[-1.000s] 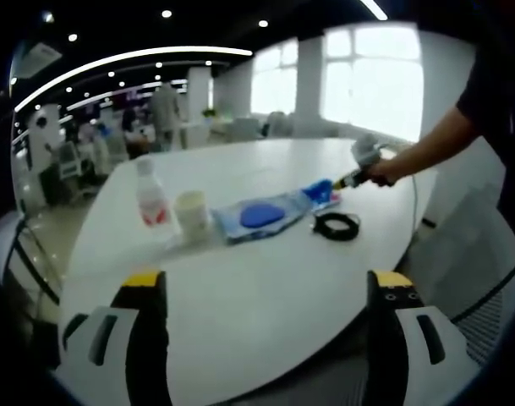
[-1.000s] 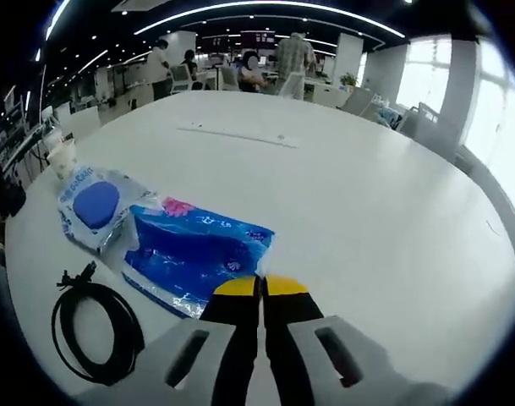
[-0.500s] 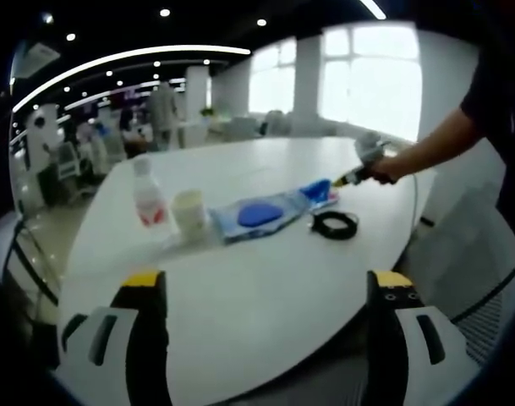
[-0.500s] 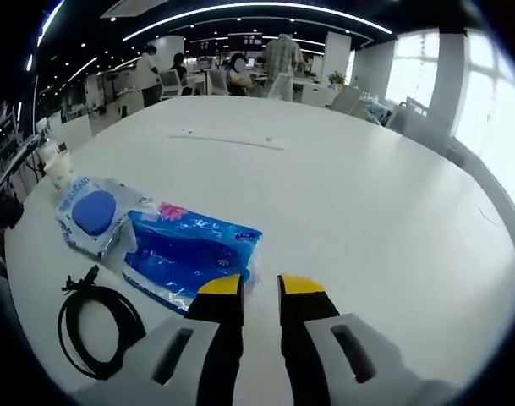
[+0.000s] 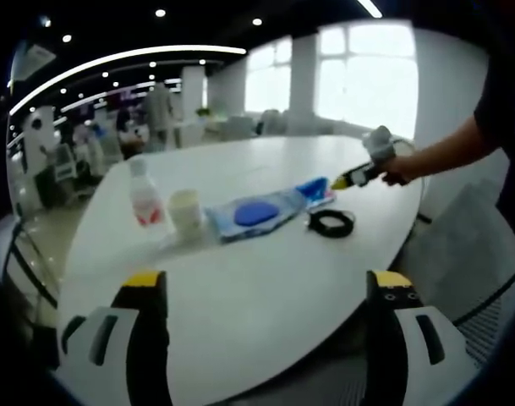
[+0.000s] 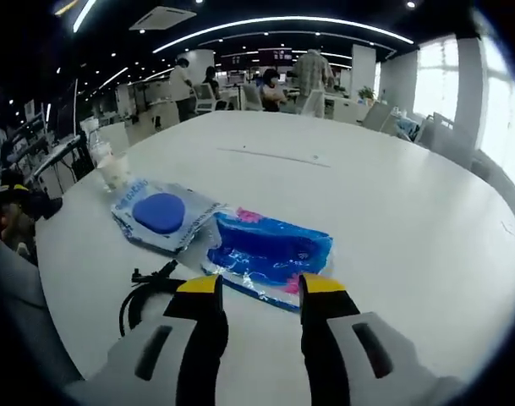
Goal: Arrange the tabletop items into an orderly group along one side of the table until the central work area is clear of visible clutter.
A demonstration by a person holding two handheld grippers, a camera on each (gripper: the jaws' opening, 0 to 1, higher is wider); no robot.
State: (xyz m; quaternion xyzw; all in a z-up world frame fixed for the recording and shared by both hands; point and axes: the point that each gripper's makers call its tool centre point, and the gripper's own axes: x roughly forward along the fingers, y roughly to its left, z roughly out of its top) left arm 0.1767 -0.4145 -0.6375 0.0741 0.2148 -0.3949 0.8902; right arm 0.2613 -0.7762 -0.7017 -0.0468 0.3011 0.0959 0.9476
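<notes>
So far, items sit grouped near one table [image 6: 426, 211] edge. Right gripper [image 6: 255, 286] spread, empty, above the blue packet [image 6: 270, 252]; cable coil [image 6: 143, 296] beside. Farther: wipes pack [image 6: 160, 213], cup [image 5: 186, 210], bottle [image 5: 144, 193]. Left gripper [image 5: 265, 283] spread, idle. Judged mostly done; tidying remains.

Cable [image 6: 147, 296] beside packets [image 6: 270, 254], perhaps touching

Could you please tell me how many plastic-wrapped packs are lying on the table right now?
2. The blue pack lies just beyond the right gripper; the pale pack with a blue disc touches it on the cup side. None seems hidden.
</notes>
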